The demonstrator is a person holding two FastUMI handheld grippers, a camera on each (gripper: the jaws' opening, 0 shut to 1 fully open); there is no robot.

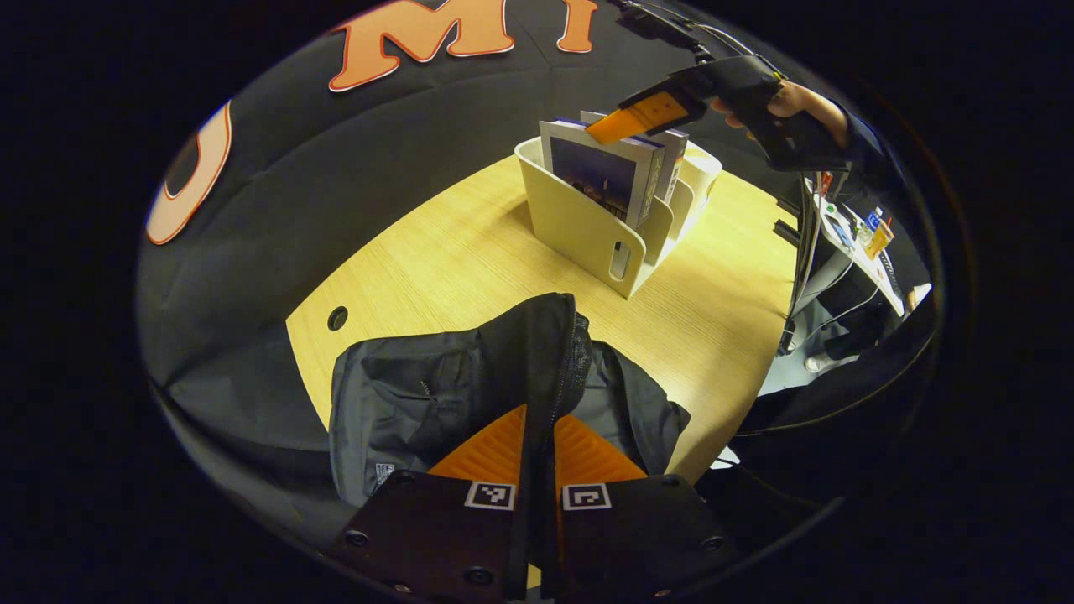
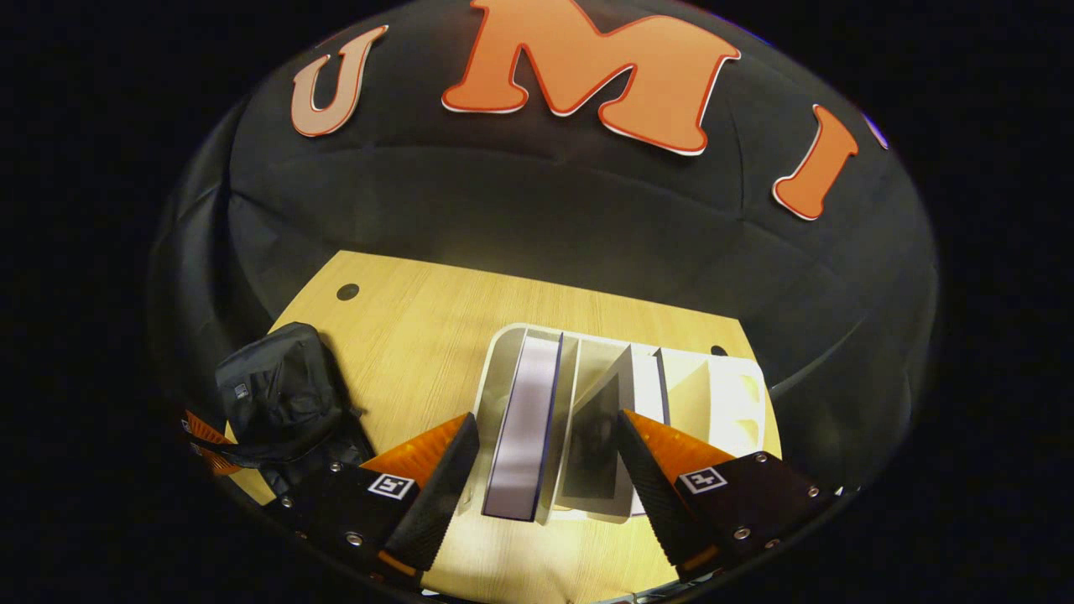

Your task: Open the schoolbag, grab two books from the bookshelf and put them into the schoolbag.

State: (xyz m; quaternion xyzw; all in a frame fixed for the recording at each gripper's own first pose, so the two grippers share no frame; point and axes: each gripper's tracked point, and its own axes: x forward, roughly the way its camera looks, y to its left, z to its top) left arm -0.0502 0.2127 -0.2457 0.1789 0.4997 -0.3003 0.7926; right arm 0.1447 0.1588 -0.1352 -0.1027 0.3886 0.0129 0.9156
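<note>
The black schoolbag (image 1: 419, 394) lies on the wooden table, and a raised fold of it along the zipper runs up between the fingers of my left gripper (image 1: 541, 417), which is shut on it. Behind it stands a cream bookshelf holder (image 1: 579, 226) with upright books (image 1: 600, 172). My right gripper (image 1: 625, 124), held by a hand, hovers over those books. In the right gripper view my right gripper (image 2: 547, 419) is open, looking down. A thick book (image 2: 524, 419) and a thinner one (image 2: 597, 428) stand between its fingers. The schoolbag (image 2: 281, 403) lies at the left.
The table (image 1: 436, 252) has a round cable hole (image 1: 337, 318) near its far left corner. Its right edge drops off to a cluttered desk (image 1: 856, 235) and cables. Empty slots of the holder (image 2: 730, 394) lie right of the books.
</note>
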